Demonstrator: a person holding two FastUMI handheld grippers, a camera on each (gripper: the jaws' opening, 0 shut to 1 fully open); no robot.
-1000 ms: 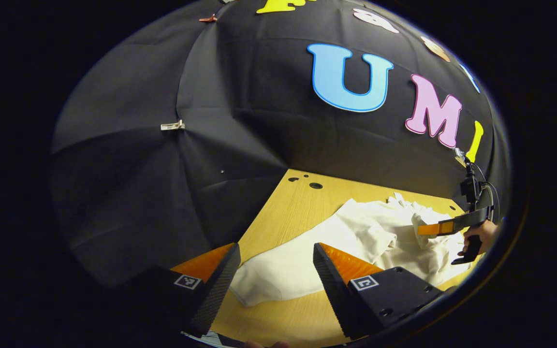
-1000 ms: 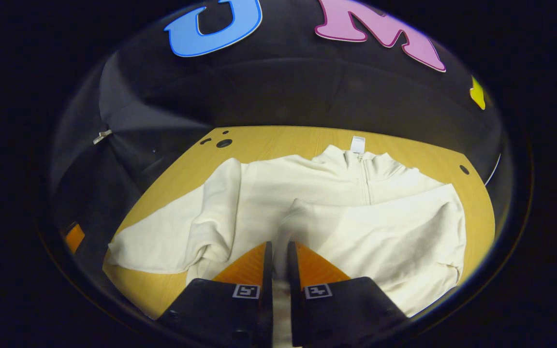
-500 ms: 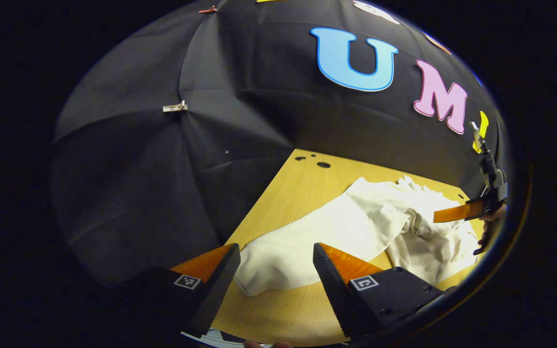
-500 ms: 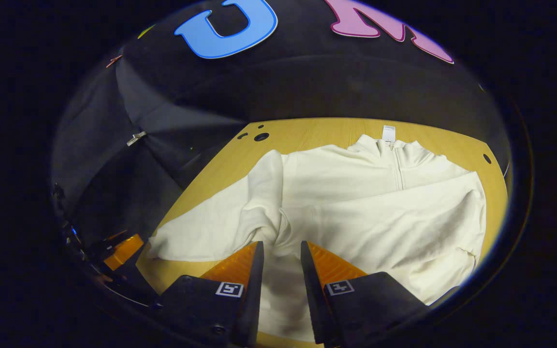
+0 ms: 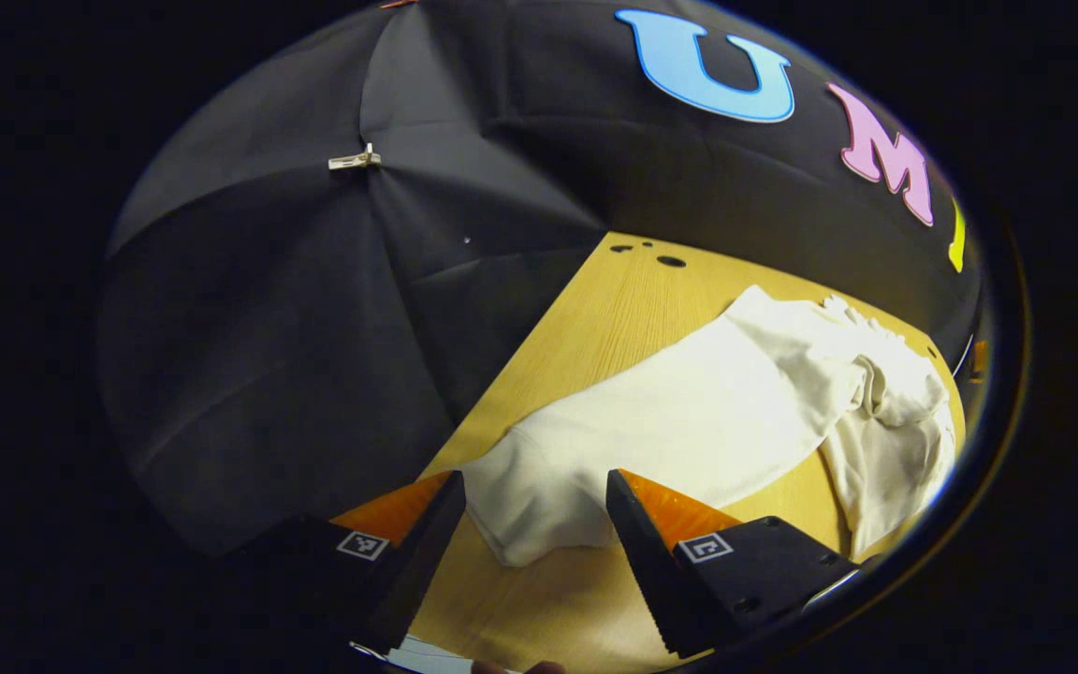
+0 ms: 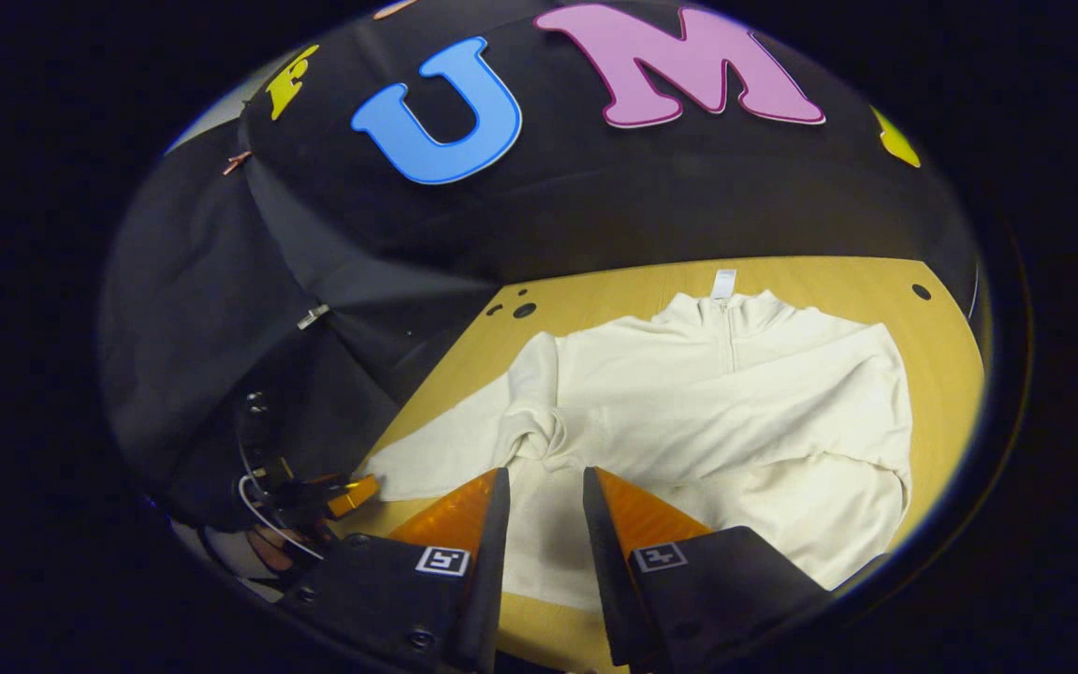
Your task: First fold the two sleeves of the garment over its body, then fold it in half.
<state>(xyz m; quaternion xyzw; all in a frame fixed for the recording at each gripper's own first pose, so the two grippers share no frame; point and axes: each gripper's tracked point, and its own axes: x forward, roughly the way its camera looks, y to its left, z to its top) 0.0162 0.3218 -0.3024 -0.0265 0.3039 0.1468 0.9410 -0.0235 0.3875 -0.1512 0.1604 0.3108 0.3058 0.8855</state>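
In the left gripper view, your left gripper (image 5: 530, 524) holds its fingers wide apart with nothing between them. Just ahead of the gap lies the cuff end of the garment's left sleeve (image 5: 661, 440), stretched flat across the wooden bench (image 5: 586, 337) toward 2 o'clock. At 3 o'clock the sleeve meets the rumpled body of the cream garment (image 5: 885, 421).

In the right gripper view, your right gripper (image 6: 539, 520) has its fingers parted by a narrow gap, above the garment's lower hem, and they pinch no cloth. The garment (image 6: 735, 393) lies spread on the bench (image 6: 941, 374), collar and zip toward 12 o'clock. The right sleeve (image 6: 782, 426) lies folded across the body, ending in a bunched cuff (image 6: 539, 435) at 11 o'clock from the fingers. At 8 o'clock your left gripper (image 6: 338, 496) sits by the left sleeve's cuff.
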